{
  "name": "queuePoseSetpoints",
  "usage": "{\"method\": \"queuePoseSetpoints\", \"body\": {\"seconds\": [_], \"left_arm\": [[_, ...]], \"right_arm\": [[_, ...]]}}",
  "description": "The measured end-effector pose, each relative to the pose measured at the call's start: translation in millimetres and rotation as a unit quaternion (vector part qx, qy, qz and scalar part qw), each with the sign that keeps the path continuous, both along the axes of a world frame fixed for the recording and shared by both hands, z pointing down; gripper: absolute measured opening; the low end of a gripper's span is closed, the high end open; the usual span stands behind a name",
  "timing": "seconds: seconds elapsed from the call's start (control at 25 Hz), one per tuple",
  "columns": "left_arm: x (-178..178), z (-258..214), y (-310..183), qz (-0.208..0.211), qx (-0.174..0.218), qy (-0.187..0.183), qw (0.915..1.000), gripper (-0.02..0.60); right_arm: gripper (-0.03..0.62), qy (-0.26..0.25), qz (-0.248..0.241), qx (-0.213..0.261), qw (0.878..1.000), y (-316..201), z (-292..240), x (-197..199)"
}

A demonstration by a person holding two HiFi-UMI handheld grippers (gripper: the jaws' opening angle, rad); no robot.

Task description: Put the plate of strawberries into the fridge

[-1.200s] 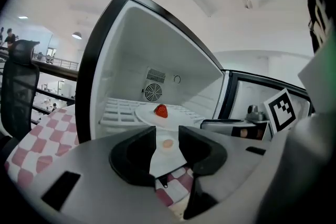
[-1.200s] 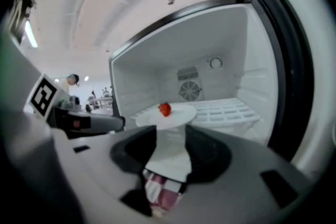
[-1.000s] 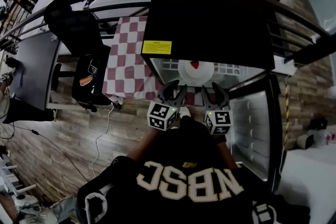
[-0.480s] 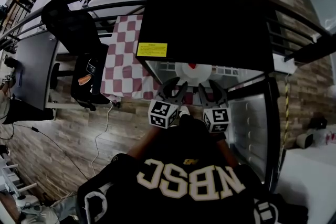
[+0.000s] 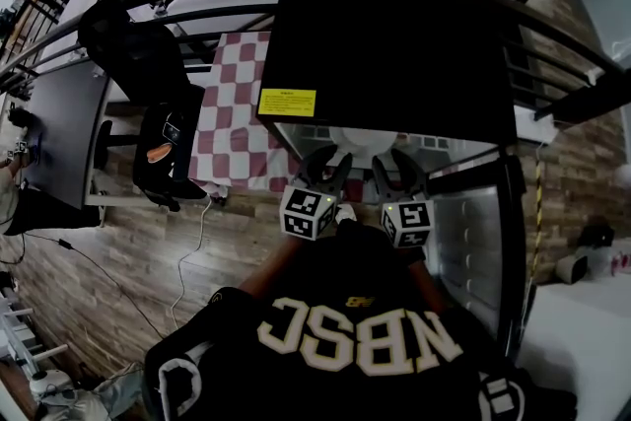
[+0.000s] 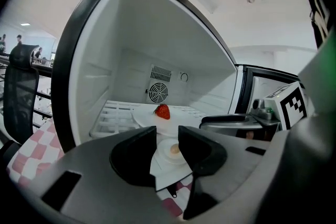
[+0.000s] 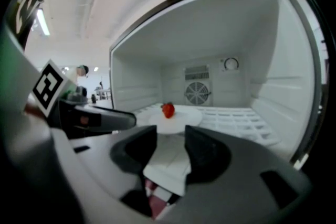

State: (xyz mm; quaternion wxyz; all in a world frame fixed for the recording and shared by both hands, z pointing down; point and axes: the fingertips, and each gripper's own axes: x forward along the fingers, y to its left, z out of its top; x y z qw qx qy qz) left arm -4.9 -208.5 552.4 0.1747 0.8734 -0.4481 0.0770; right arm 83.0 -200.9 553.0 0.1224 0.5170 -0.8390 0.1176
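Observation:
The white plate [image 6: 157,117] with one red strawberry [image 6: 163,111] rests on the wire shelf inside the open fridge [image 6: 105,60]. From the right gripper view, the strawberry [image 7: 168,109] stands on the plate [image 7: 178,117] towards the shelf's left. In the head view only a sliver of the plate [image 5: 360,141] shows below the black fridge top. My left gripper [image 6: 167,135] is open and empty, a little short of the fridge mouth. My right gripper [image 7: 171,136] is open and empty beside it. Both grippers, left [image 5: 328,163] and right [image 5: 397,163], point into the fridge.
The fridge door [image 5: 473,242] stands open to the right. A table with a red-and-white chequered cloth [image 5: 232,113] is left of the fridge, with a black chair [image 5: 148,64] further left. A fan grille [image 7: 197,93] is on the fridge's back wall.
Both grippers stay open and nearly still before the fridge. The head view has shifted a little, so the fridge top now hides the strawberry and more of the plate.

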Motion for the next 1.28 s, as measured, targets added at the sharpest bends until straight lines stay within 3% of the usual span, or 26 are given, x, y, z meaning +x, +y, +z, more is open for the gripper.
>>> {"method": "queuePoseSetpoints", "body": {"seconds": [1.28], "left_arm": [[3.7,2.7,-44.4,-0.003,-0.019,-0.040,0.9990,0.135]], "right_arm": [[0.169,0.013,-0.013,0.002,1.000,-45.7,-1.1,-7.7]]}}
